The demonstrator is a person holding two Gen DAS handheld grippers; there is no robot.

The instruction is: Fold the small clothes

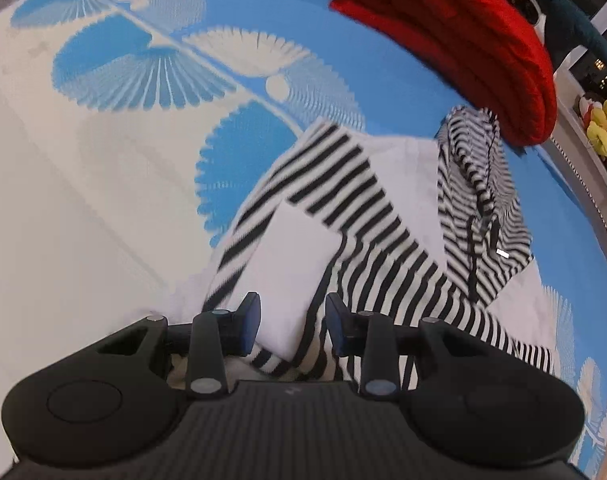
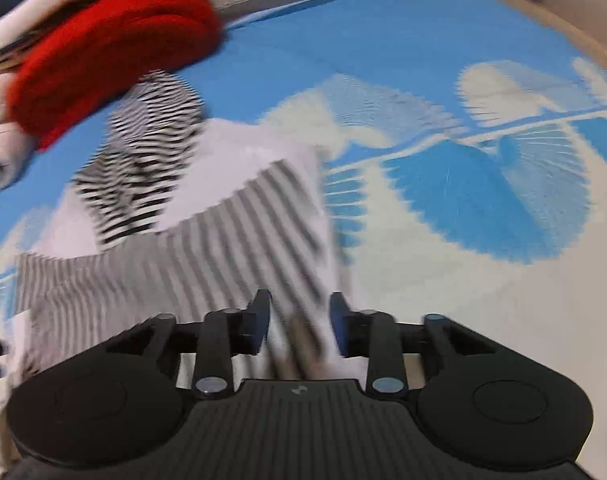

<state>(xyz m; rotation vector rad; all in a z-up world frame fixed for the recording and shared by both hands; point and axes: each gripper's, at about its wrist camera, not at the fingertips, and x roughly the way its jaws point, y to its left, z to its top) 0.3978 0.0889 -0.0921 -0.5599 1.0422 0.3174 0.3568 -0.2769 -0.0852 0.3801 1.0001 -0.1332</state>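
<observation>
Left claw (image 1: pixel 293 326), left wrist view: your jaws stand apart with a fold of the striped garment (image 1: pixel 367 216) between them; the pads do not visibly press it. The garment lies on the blue-and-white bedspread (image 1: pixel 83 200), sleeves crossed over its body, hood end toward the red knit (image 1: pixel 455 36). Judge folding as part done; the final folds remain.

Right claw (image 2: pixel 300 326), right wrist view: your jaws are apart, with blurred cloth between them; no clamp is visible. The red knit lies beyond the garment, touching its hood end, and may obstruct you there. Bedspread on the garment's opposite side is bare.
</observation>
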